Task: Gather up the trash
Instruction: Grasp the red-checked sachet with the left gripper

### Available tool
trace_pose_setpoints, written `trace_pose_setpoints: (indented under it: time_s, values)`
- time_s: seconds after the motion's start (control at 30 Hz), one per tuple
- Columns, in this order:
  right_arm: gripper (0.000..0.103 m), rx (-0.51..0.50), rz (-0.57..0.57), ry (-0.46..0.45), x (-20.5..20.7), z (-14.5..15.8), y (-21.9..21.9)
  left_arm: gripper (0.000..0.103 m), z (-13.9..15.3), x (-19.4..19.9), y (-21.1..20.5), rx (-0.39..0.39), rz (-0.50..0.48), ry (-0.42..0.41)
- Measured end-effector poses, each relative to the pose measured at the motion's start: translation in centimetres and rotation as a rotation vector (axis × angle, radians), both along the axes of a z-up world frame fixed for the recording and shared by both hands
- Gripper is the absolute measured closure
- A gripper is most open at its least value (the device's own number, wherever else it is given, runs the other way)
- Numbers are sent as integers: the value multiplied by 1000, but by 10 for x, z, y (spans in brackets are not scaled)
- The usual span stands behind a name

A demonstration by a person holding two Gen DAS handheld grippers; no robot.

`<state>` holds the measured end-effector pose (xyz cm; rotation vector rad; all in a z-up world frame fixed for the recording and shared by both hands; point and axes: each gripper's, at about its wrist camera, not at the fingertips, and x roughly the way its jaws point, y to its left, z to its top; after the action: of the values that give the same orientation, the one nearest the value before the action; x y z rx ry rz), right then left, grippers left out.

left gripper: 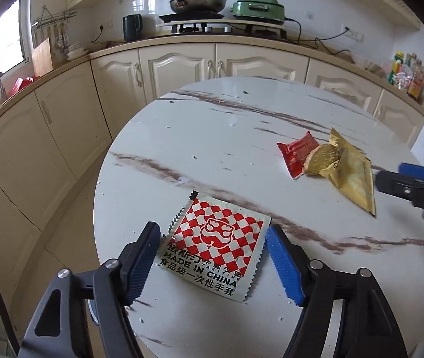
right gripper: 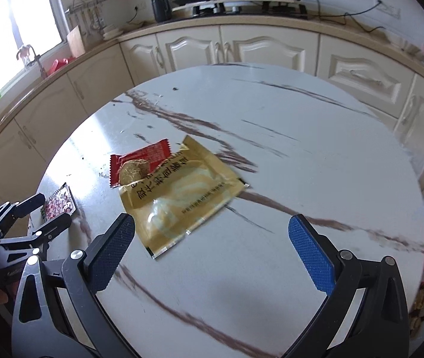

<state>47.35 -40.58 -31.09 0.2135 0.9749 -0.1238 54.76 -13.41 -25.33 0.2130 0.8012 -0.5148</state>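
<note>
1. The left gripper (left gripper: 213,256), jaws apart, straddles the flat red-and-white checked foil sachet (left gripper: 216,246) near the left edge of the white marble table (left gripper: 241,137); pads could skid off it.
2. The right gripper (right gripper: 212,250), jaws wide apart and empty, faces the gold plastic wrapper (right gripper: 182,194) overlapping the red wrapper (right gripper: 152,153) mid-table.
3. No bin shows.

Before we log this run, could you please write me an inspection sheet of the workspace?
Surface: round white marble-look table, brown streaks, a few dark specks.
Job's things: checkered packet lying flat; red wrapper, gold wrapper and a foil ball overlapping in one pile.
Clutter: nothing seen on the table besides these.
Grippers: left tool open, pads either side of the checkered packet, not pressing; right tool open, empty, near the gold wrapper.
Cables: black cords along the back counter.
Surroundings: cream cabinets, stove with pan, green cooker, kettle, window.
</note>
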Motion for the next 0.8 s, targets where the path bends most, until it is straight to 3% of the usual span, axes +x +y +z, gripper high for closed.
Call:
trace_pose_setpoints:
  time_s: [0.07,0.17,0.27,0.3,0.33,0.8]
  values:
    - [0,-13,30,6,12,-4,8,52,-1,-6,2,-7,-12,-6]
    - [0,-25,59,48,31,-12,20,56,-3,-17,8,-17,-22,-12]
    - [0,-35,66,69,44,-18,25,68,-3,-27,9,-19,-27,-20]
    - [0,-27,68,73,48,-21,24,90,-3,-29,10,-24,-29,-19]
    - [0,-28,72,67,51,-21,24,103,-4,-28,13,-64,-54,11]
    - [3,-74,224,90,51,-23,22,103,0,-34,13,-95,-53,52]
